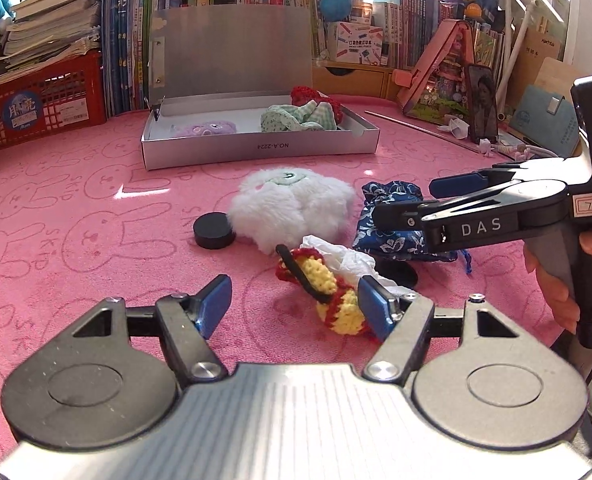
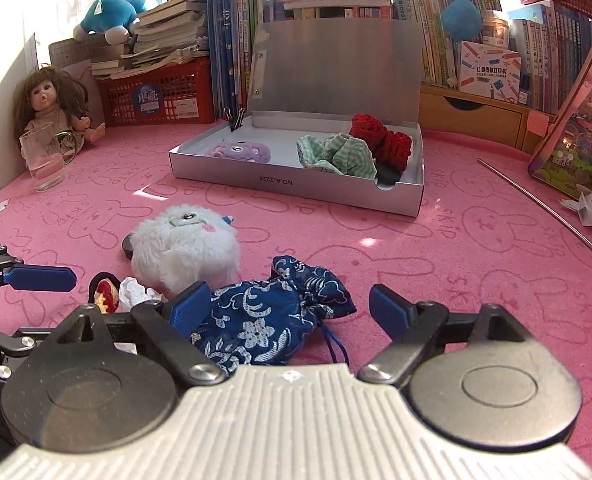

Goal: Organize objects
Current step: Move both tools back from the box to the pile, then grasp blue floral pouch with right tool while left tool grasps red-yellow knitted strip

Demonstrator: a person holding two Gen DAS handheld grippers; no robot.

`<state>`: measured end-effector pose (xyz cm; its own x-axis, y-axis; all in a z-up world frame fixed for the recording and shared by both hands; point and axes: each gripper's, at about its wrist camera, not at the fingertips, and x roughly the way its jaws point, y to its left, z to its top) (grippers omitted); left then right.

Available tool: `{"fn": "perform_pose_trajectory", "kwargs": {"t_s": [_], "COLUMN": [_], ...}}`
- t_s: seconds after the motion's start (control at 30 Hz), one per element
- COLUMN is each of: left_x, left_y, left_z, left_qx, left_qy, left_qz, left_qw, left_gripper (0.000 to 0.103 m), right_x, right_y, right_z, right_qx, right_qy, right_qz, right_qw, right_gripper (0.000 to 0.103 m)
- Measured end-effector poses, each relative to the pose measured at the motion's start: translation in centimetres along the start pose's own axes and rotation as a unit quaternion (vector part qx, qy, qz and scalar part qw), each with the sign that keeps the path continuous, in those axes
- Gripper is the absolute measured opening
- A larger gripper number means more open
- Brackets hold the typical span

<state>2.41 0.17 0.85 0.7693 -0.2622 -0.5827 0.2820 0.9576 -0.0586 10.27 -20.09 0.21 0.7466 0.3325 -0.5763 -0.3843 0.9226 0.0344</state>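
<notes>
Where brocade pouch (image 2: pixel 267 316) slumps, right tongs (image 2: pixel 289 312) gape.

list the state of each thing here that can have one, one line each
silver box: lid open, upright
blue pouch: drawstring closed, lying on cloth between the right tool's fingers
glass mug: upright, looks empty
doll: sitting up
left tool: open, holding nothing
right tool: open, not closed on pouch

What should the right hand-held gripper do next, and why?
Probably close on the blue floral pouch: the right hand-held gripper is open with the pouch between its fingers, and the silver box beyond lies open.
</notes>
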Motion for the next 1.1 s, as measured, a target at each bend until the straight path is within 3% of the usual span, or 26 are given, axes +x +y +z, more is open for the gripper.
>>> {"fn": "perform_pose_trajectory", "kwargs": {"t_s": [0.13, 0.33, 0.67, 0.77, 0.87, 0.9, 1.1], "left_x": [0.5, 1.0, 1.1, 1.1, 0.8, 0.7, -0.3], "left_y": [-0.9, -1.6, -1.9, -1.8, -1.6, -1.7, -1.1], "left_z": [-0.2, -0.6, -0.7, -0.6, -0.6, -0.6, 0.2], "left_qx": [0.001, -0.011, -0.008, -0.011, -0.017, -0.014, -0.017], "left_qy": [0.008, 0.013, 0.012, 0.014, 0.016, 0.016, -0.005], "left_qz": [-0.01, -0.027, -0.025, -0.029, -0.046, -0.047, -0.038], "left_qw": [0.9999, 0.9995, 0.9996, 0.9994, 0.9987, 0.9987, 0.9991], "left_gripper": [0.072, 0.051, 0.051, 0.046, 0.032, 0.032, 0.031], "right_x": [0.2, 0.8, 1.6, 1.2, 0.8, 0.7, -0.2], "right_y": [0.5, 0.4, 1.1, 1.1, 1.1, 1.2, 1.4], "right_z": [-0.1, -0.3, -0.7, -0.6, -0.5, -0.4, 0.2], "right_qx": [-0.008, 0.005, 0.013, 0.014, 0.014, 0.013, 0.019], "right_qy": [0.006, 0.015, 0.021, 0.019, 0.019, 0.021, 0.014], "right_qz": [-0.004, 0.01, 0.029, 0.034, 0.045, 0.049, 0.042], "right_qw": [1.0, 1.0, 0.999, 0.999, 0.999, 0.998, 0.999], "right_gripper": [0.09, 0.089, 0.086, 0.081, 0.062, 0.055, 0.041]}}
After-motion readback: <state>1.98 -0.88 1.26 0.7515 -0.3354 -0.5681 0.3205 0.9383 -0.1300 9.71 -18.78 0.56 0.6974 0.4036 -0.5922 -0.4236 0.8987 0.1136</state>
